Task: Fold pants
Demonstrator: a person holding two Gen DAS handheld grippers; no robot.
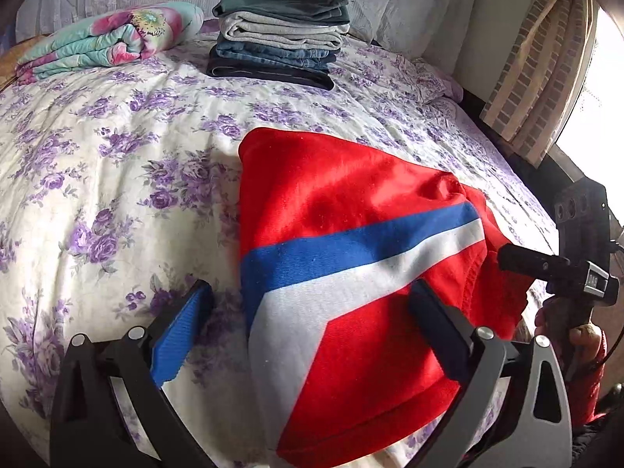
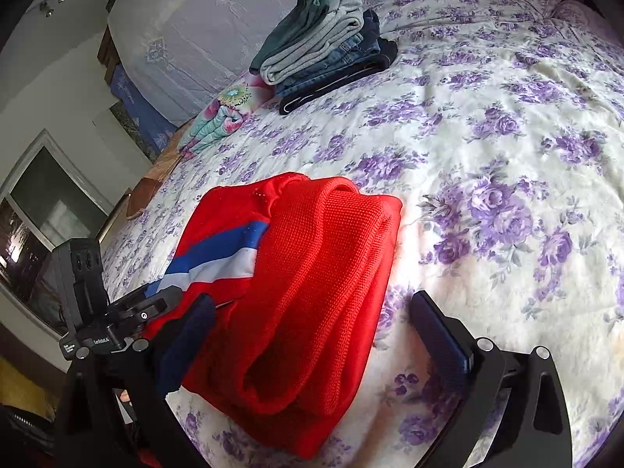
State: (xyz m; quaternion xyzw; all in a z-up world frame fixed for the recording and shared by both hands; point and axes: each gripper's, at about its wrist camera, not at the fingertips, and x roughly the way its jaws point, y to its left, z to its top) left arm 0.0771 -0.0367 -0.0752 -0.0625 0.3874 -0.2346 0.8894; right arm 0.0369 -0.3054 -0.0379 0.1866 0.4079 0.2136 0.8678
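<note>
Red pants (image 1: 351, 273) with a blue and a white stripe lie folded into a thick bundle on the purple-flowered bedspread (image 1: 117, 195). My left gripper (image 1: 312, 312) stands open over the bundle's near left edge; its right finger (image 1: 436, 327) is over the red cloth and its blue-padded left finger is over the bedspread. In the right wrist view the pants (image 2: 312, 292) show their folded, ribbed end. My right gripper (image 2: 312, 331) is open and straddles that end, with nothing pinched. The left gripper's body (image 2: 128, 312) touches the bundle's left side.
A stack of several folded pants (image 1: 279, 35) sits near the headboard, also seen as the stack (image 2: 327, 46). A folded floral blanket (image 1: 113, 39) lies left of it. A curtain (image 1: 538, 70) and window are at right. A hand (image 1: 577, 335) holds the right gripper.
</note>
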